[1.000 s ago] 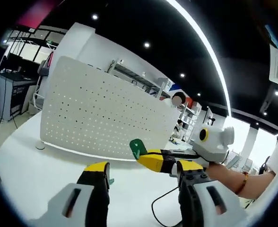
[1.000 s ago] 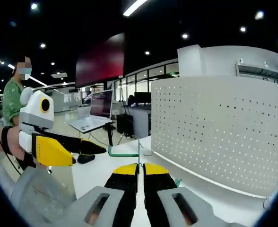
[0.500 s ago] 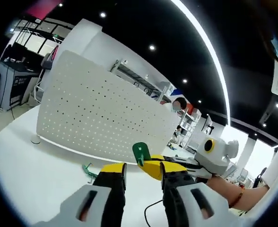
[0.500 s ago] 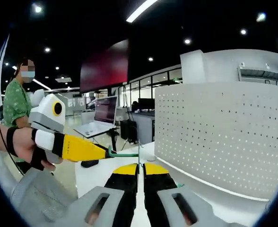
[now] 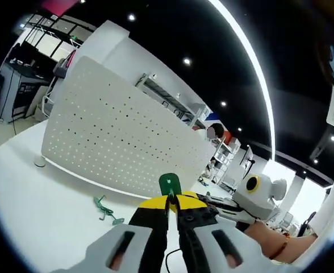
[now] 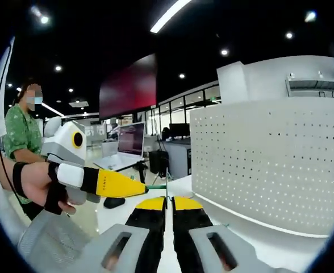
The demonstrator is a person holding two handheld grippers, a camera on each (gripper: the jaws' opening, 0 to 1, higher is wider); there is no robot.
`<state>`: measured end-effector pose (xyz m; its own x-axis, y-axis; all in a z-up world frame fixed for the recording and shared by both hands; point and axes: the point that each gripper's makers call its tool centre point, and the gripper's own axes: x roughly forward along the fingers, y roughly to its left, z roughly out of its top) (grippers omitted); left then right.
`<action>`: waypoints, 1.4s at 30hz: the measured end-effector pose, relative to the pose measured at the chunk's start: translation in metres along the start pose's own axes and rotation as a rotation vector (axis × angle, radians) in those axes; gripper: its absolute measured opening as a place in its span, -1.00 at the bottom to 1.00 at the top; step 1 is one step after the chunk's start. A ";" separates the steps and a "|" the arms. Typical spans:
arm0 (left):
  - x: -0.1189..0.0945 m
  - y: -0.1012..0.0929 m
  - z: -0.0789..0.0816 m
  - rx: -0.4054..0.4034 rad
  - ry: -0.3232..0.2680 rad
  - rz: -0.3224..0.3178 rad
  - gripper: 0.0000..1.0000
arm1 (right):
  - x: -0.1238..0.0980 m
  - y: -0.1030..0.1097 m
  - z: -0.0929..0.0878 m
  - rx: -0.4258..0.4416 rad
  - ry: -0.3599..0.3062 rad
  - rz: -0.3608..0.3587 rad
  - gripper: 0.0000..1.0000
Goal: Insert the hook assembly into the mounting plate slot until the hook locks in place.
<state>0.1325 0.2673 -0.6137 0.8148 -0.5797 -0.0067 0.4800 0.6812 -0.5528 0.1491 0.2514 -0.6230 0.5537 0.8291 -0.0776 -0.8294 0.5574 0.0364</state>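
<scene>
The room is big and dark up top, with a black ceiling [image 6: 87,34] and small round ceiling lights [image 6: 224,52]. A long bright light strip [image 5: 243,62] curves across it. A large dark red screen [image 6: 128,85] hangs high. Below it an open laptop [image 6: 128,149] sits on a stand. A tall white block wall [image 6: 269,77] stands behind, with a metal shelf [image 5: 164,95] fixed on it. Far back, bright windows [image 5: 292,179] glow. The white tabletop [image 5: 36,199] is smooth.

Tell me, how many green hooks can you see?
2. One green hook is pinched in both tools, left tool and right tool. Another hook lies on the table by the pegboard. Others may be hidden.
</scene>
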 end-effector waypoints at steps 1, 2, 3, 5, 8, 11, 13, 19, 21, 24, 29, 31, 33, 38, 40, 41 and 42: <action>0.001 0.001 0.000 -0.006 -0.003 -0.001 -0.91 | 0.000 0.000 0.000 0.000 0.000 -0.001 -0.95; 0.000 0.000 0.001 -0.010 -0.002 -0.003 -0.91 | 0.000 0.001 0.000 0.000 -0.001 -0.002 -0.95; 0.001 0.000 0.001 -0.010 -0.001 -0.004 -0.91 | 0.000 0.001 0.000 0.000 -0.002 -0.002 -0.95; 0.001 0.000 0.001 -0.015 0.000 -0.010 -0.91 | 0.000 0.002 0.002 -0.003 -0.006 -0.002 -0.95; 0.002 -0.001 0.003 -0.023 -0.007 -0.013 -0.91 | 0.000 0.003 0.004 -0.007 -0.001 -0.002 -0.95; 0.003 -0.002 0.005 -0.013 -0.018 -0.022 -0.91 | -0.001 0.005 0.006 -0.010 -0.008 0.006 -0.95; 0.004 -0.002 0.005 -0.016 -0.020 -0.023 -0.91 | -0.001 0.004 0.006 -0.012 -0.009 0.004 -0.95; 0.004 -0.003 0.008 -0.008 -0.028 -0.026 -0.93 | -0.001 0.004 0.008 -0.015 -0.022 0.014 -0.93; 0.004 -0.002 0.009 -0.012 -0.027 -0.023 -0.94 | 0.000 0.004 0.008 -0.009 -0.024 0.017 -0.93; 0.004 0.001 0.008 0.009 -0.026 -0.012 -0.94 | 0.000 0.004 0.007 -0.021 -0.018 0.018 -0.91; 0.005 0.004 0.011 0.035 -0.038 0.004 -0.94 | 0.000 0.000 0.006 -0.028 -0.009 0.008 -0.85; 0.005 0.004 0.012 0.049 -0.042 0.006 -0.94 | -0.001 -0.002 0.005 -0.027 -0.003 0.002 -0.80; 0.005 0.005 0.015 0.077 -0.047 0.015 -0.94 | -0.002 -0.005 0.004 -0.026 0.006 -0.006 -0.76; 0.007 0.006 0.020 0.121 -0.057 0.032 -0.94 | -0.007 -0.008 0.006 -0.034 0.005 -0.020 -0.75; 0.008 0.008 0.021 0.141 -0.060 0.038 -0.94 | -0.011 -0.009 0.006 -0.033 0.011 -0.023 -0.75; 0.008 0.009 0.022 0.145 -0.059 0.042 -0.94 | -0.013 -0.011 0.006 -0.035 0.010 -0.030 -0.75; 0.008 0.010 0.022 0.156 -0.060 0.050 -0.94 | -0.015 -0.012 0.006 -0.035 0.011 -0.033 -0.75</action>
<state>0.1514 0.2793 -0.6007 0.8547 -0.5187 0.0219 0.4794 0.7721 -0.4171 0.1510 0.2331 -0.6163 0.5805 0.8094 -0.0889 -0.8127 0.5827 -0.0014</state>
